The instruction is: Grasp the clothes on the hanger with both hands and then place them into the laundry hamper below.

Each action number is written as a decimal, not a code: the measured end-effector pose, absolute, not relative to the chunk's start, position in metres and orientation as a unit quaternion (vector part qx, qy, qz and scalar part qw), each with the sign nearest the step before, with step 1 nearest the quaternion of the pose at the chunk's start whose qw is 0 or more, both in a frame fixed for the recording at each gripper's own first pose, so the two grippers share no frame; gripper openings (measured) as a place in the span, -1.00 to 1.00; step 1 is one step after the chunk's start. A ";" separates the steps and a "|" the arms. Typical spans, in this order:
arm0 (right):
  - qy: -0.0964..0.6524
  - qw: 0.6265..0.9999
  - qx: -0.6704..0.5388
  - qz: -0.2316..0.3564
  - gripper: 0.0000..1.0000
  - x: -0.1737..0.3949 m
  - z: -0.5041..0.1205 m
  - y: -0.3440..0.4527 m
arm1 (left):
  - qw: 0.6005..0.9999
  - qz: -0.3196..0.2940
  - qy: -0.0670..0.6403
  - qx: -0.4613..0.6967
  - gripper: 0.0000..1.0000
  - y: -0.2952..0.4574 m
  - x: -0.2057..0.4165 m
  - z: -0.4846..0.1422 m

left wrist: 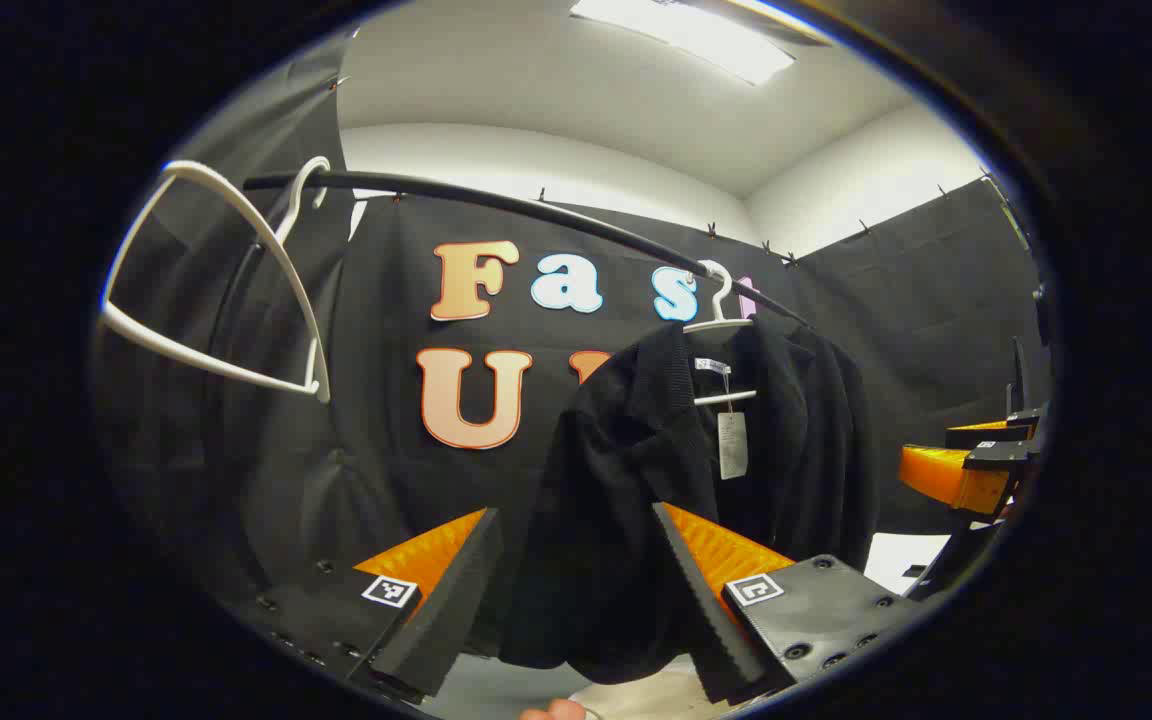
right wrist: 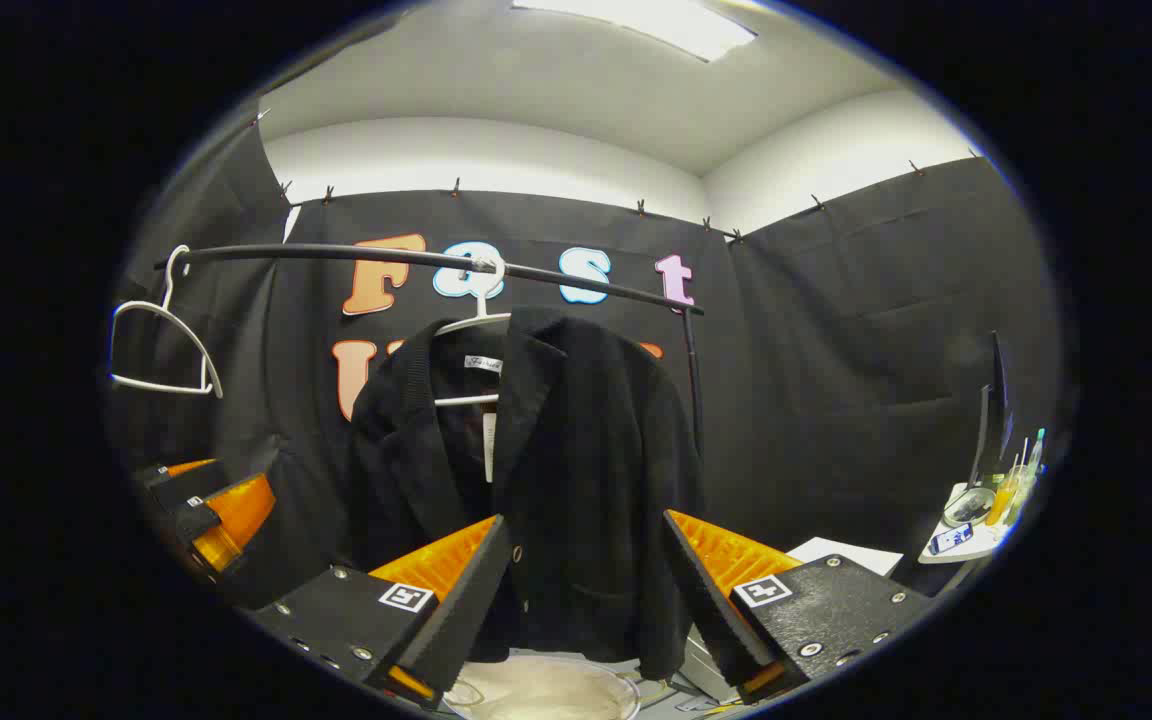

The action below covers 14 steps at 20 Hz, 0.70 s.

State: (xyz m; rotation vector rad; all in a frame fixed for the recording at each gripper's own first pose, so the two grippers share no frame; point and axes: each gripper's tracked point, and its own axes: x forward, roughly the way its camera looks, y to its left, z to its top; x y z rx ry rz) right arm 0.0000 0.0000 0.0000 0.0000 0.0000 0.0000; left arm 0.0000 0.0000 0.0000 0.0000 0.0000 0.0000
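Jacket (left wrist: 626, 470), black, hangs on a white hanger (left wrist: 721, 320) from the dark rail (left wrist: 536, 215), w/ a paper tag (left wrist: 732, 445) dangling at the collar. Left gripper view: left gripper (left wrist: 576, 590) has its fingers spread wide, nothing between them touching yet; the jacket's near shoulder and sleeve sit just ahead in the gap. An empty hanger (left wrist: 226, 290) hangs farther along the rail. The other gripper shows at the view's edge, beyond the jacket.

Right gripper view: right gripper (right wrist: 586, 600) is also wide apart, facing the jacket front-on, lower hem between the fingers but not pinched as far as can be told. Hamper (right wrist: 546, 690) appears as a pale rim below the jacket, low in frame. A side table (right wrist: 966, 540) w/ bottles stands well apart.

Step judged: approach, pre-grasp. Next move prob. calls for both grippers to advance onto the fabric near each shoulder, close, then lift the jacket clear of the hanger before lowering.
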 end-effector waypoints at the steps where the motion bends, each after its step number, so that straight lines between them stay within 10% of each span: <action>1: 0.002 1.000 -0.003 0.002 0.87 0.000 -0.002 0.001 | 1.000 0.006 0.005 -0.004 0.92 0.002 0.001 -0.004; 14: 0.009 0.999 -0.028 0.028 0.87 0.007 -0.023 -0.008 | 0.999 0.049 0.006 -0.016 0.93 0.015 -0.005 -0.010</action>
